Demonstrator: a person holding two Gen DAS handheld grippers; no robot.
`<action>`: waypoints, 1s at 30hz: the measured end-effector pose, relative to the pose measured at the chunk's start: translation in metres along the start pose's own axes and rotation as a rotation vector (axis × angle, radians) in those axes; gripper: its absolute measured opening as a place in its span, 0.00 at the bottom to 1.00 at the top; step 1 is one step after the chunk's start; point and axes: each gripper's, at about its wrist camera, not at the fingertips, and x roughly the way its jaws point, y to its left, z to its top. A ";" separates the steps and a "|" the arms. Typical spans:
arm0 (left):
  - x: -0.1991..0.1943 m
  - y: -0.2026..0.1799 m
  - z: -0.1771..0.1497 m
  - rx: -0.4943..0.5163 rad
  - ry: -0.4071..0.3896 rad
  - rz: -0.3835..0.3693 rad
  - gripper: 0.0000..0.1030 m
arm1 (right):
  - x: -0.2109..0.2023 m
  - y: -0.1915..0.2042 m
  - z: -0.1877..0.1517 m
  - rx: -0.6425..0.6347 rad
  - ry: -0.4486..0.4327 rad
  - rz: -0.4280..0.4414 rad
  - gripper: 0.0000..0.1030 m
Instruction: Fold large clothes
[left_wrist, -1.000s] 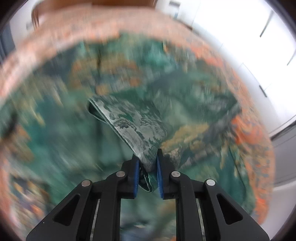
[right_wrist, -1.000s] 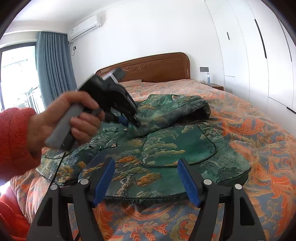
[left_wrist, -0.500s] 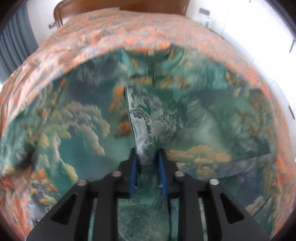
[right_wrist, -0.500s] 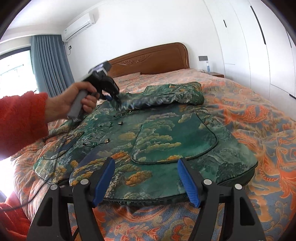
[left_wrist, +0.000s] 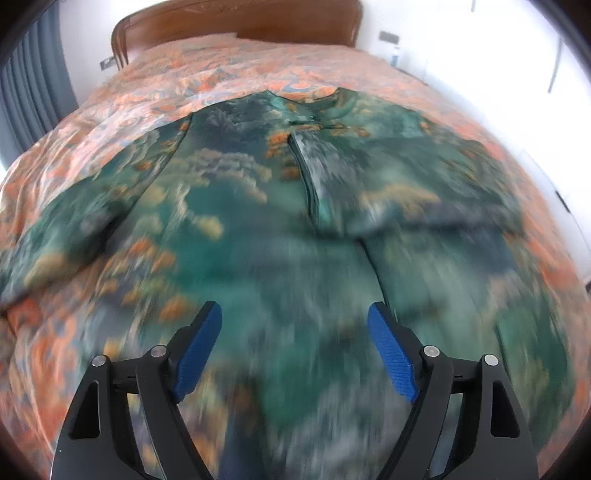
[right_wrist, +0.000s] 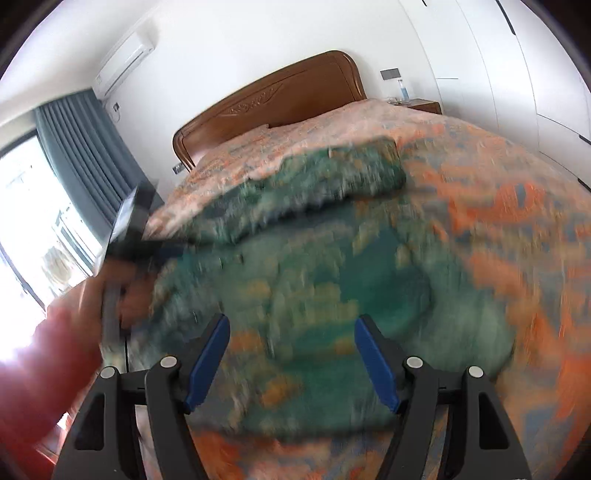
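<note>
A large green jacket (left_wrist: 258, 206) with a landscape print lies spread on the bed; it also shows blurred in the right wrist view (right_wrist: 332, 258). One sleeve (left_wrist: 369, 177) lies folded across its chest. My left gripper (left_wrist: 295, 332) is open and empty above the jacket's lower part. It shows in the right wrist view (right_wrist: 162, 247) at the left, held by a hand in a red sleeve. My right gripper (right_wrist: 291, 343) is open and empty above the jacket's hem.
The bed has an orange floral cover (left_wrist: 221, 74) and a wooden headboard (right_wrist: 273, 99). White wardrobes (right_wrist: 517, 74) stand on the right. A blue curtain (right_wrist: 81, 155) and a bright window are on the left.
My left gripper has let go of the sleeve, opened and drawn back toward the hem. The sleeve now lies on the jacket. My right gripper has moved closer; both views are blurred by motion.
</note>
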 end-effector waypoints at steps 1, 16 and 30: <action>-0.006 0.000 -0.008 -0.003 -0.007 -0.007 0.81 | 0.002 0.001 0.015 -0.016 0.003 -0.013 0.70; -0.058 0.013 -0.082 -0.063 -0.063 -0.054 0.82 | 0.270 -0.050 0.147 -0.239 0.285 -0.277 0.70; -0.048 0.028 -0.092 -0.111 -0.052 -0.068 0.82 | 0.289 -0.054 0.208 -0.155 0.195 -0.326 0.71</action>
